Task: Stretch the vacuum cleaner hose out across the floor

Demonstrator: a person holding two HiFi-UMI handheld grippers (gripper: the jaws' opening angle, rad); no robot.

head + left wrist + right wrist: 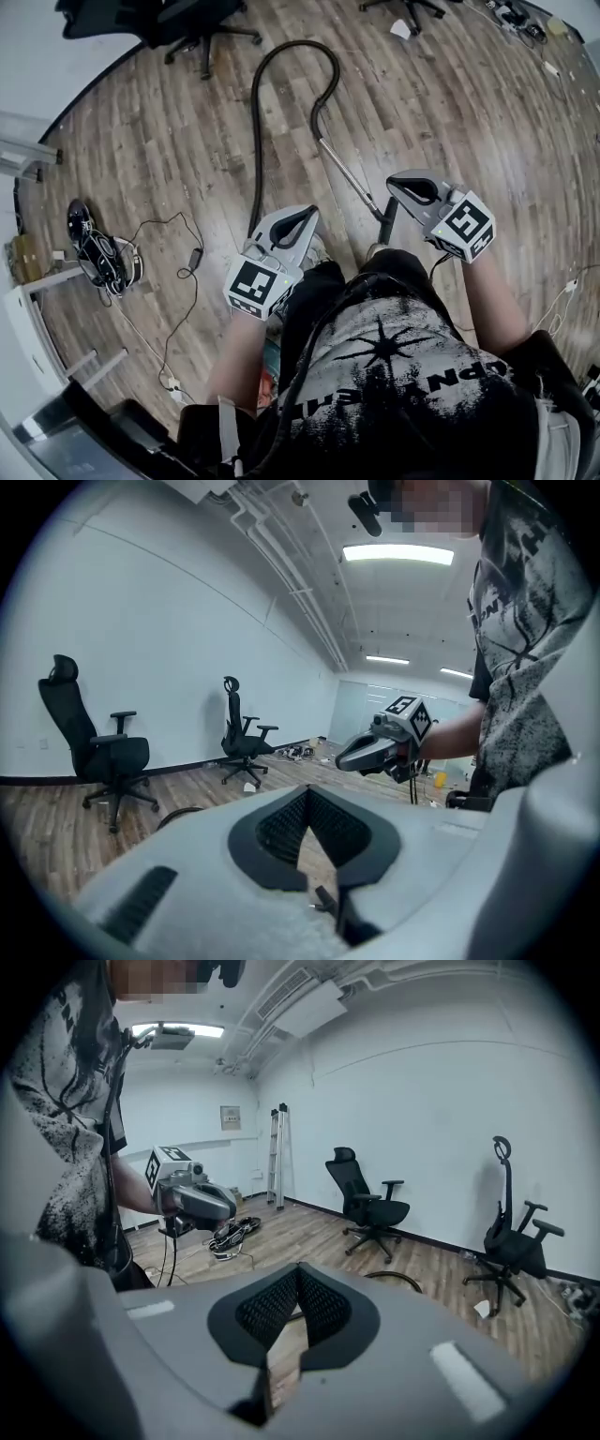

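Note:
The black vacuum hose [259, 122] lies on the wood floor in a tall loop. From the loop's right end a metal wand [349, 173] runs down toward my feet. My left gripper [309, 216] hovers shut and empty beside the hose's near end, without touching it. My right gripper [396, 184] is also shut and empty, just right of the wand's lower end. In the left gripper view, the shut jaws [305, 794] point across the room at the right gripper [375, 749]. In the right gripper view, a bit of hose [394, 1280] shows beyond the shut jaws [298, 1274].
Office chairs [187, 23] stand at the far wall, and another [405, 9] stands further right. A black device [98, 253] with a trailing cable [187, 272] lies at the left. A ladder [278, 1157] leans in the corner. Cables lie along the right wall [562, 281].

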